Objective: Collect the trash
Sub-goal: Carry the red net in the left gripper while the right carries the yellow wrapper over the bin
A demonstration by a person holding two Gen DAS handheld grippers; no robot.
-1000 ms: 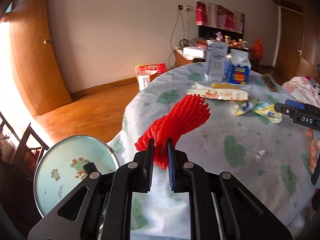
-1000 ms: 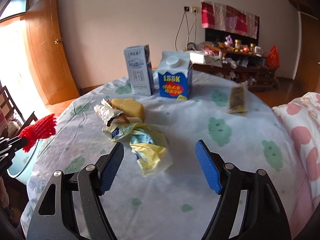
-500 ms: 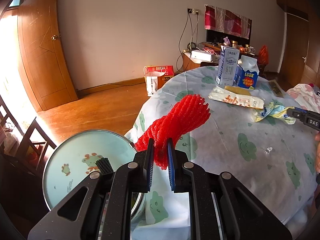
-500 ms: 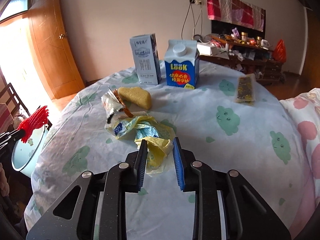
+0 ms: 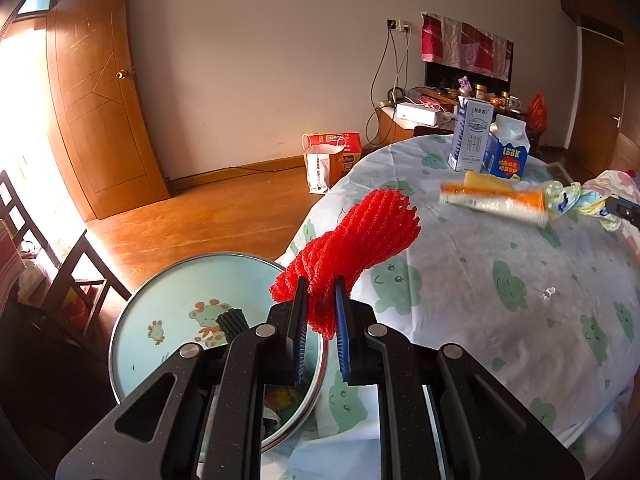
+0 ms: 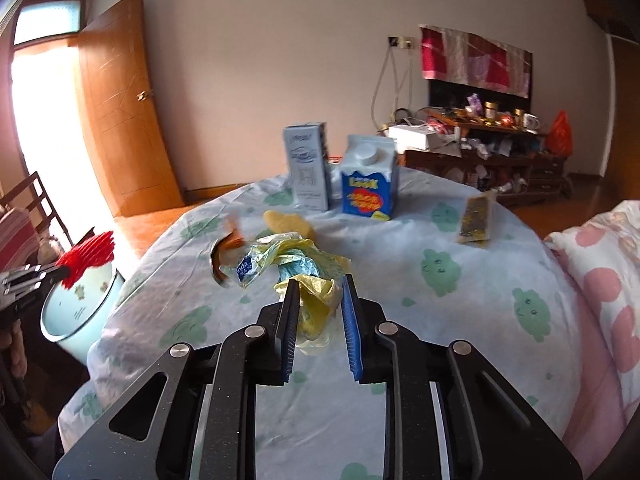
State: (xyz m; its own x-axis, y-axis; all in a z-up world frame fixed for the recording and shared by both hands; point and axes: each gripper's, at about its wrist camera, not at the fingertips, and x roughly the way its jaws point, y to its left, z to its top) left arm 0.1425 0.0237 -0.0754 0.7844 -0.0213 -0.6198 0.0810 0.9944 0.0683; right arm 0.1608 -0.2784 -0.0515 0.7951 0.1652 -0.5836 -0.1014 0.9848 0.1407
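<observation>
Fingers (image 6: 349, 312) closing on yellow plastic bag (image 6: 316, 292)

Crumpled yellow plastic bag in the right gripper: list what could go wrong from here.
The crumpled yellow plastic bag, clamped by the right gripper whose jaws are closing, is tangled with the orange-and-white wrapper, which may drag along and drop. The red foam net in the left gripper could miss the pale blue bin.

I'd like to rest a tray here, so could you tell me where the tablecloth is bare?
Bare cloth lies between the right gripper and the pink pillow, below the dark snack packet. It's crowded farther back: crumpled plastic bags, two cartons and wrappers.
</observation>
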